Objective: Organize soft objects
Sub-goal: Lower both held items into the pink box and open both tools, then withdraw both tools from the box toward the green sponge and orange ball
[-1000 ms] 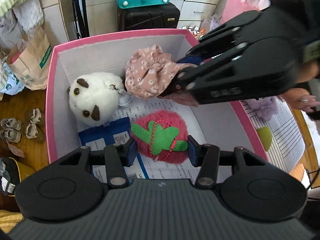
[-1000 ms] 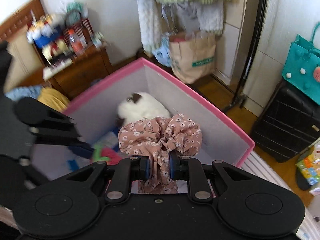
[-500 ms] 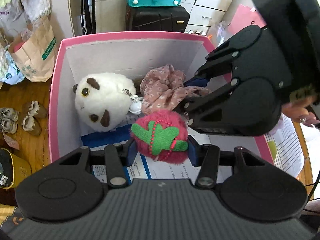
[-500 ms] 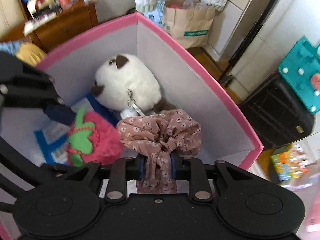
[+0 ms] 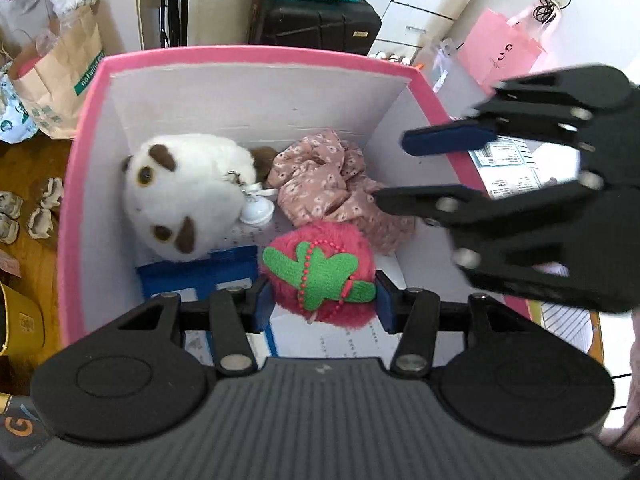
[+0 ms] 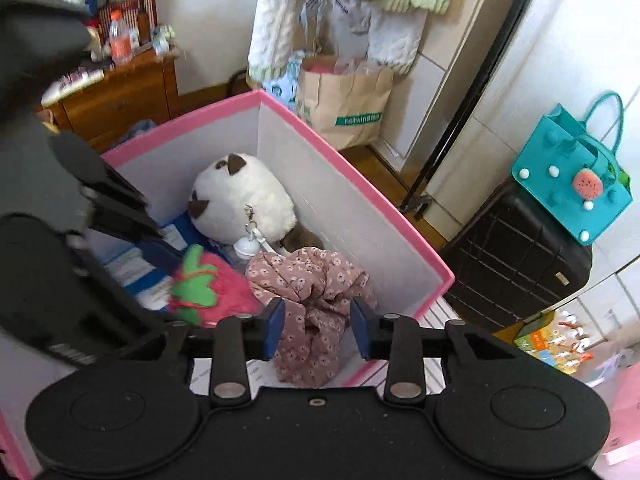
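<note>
The left tongs (image 5: pixel 320 298) clamp a pink plush strawberry (image 5: pixel 318 276) low inside the pink-rimmed box (image 5: pixel 256 56). The right tongs (image 6: pixel 318 322) have just been opening; their pads now stand clear of the floral scrunchie (image 6: pixel 308 280), which lies between them on the box floor, right of the white plush toy (image 5: pixel 188 196).

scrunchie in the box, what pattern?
Dusty pink scrunchie with small white flowers; clearest in the left wrist view.
</note>
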`<state>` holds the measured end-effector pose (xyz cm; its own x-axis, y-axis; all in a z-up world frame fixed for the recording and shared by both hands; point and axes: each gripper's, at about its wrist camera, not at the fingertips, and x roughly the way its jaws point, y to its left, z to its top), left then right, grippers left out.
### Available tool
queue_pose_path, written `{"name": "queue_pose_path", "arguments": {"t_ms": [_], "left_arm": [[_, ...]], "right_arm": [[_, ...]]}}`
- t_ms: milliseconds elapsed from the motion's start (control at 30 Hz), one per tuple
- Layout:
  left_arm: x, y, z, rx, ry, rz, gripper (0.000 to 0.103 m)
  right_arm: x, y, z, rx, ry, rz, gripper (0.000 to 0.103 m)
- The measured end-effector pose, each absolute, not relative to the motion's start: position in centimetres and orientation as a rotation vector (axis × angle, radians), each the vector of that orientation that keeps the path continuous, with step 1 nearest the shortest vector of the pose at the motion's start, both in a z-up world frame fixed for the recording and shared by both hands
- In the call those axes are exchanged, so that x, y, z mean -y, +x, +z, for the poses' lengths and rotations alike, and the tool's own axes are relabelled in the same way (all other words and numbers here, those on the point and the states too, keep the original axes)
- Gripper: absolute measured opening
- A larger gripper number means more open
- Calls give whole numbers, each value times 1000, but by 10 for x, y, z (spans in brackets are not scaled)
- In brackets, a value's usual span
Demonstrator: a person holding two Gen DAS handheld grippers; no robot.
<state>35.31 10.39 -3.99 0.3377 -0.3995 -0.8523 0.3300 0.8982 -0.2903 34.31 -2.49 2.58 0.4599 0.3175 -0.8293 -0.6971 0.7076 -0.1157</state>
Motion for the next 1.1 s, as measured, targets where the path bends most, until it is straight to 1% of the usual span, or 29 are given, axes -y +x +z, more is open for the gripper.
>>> {"name": "queue_pose_path", "arguments": {"t_ms": [200, 233, 467, 567, 633, 667, 767, 1100], "left_arm": [[-91, 364, -51, -1155, -52, -449, 49], [-90, 365, -52, -1159, -47, -442, 49], [-81, 366, -57, -1184, -25, -409, 49], [-79, 364, -59, -1171, 7, -368, 53], [-75, 361, -59, -1166, 72, -375, 53], [-76, 360, -57, -1169, 86, -378, 54], [-78, 348, -44, -1164, 97, -366, 69], [-96, 292, 8, -1065, 175, -361, 70]], "right_arm": [[62, 330, 40, -857, -297, 687, 38], [65, 328, 42, -848, -280, 684, 36], [90, 315, 43, -833, -175, 676, 36], [96, 312, 39, -834, -126, 700, 36], [97, 309, 38, -830, -105, 716, 36], [98, 307, 38, -827, -100, 721, 36], [100, 303, 39, -818, -99, 731, 36], [101, 276, 51, -794, -91, 790, 36]]}}
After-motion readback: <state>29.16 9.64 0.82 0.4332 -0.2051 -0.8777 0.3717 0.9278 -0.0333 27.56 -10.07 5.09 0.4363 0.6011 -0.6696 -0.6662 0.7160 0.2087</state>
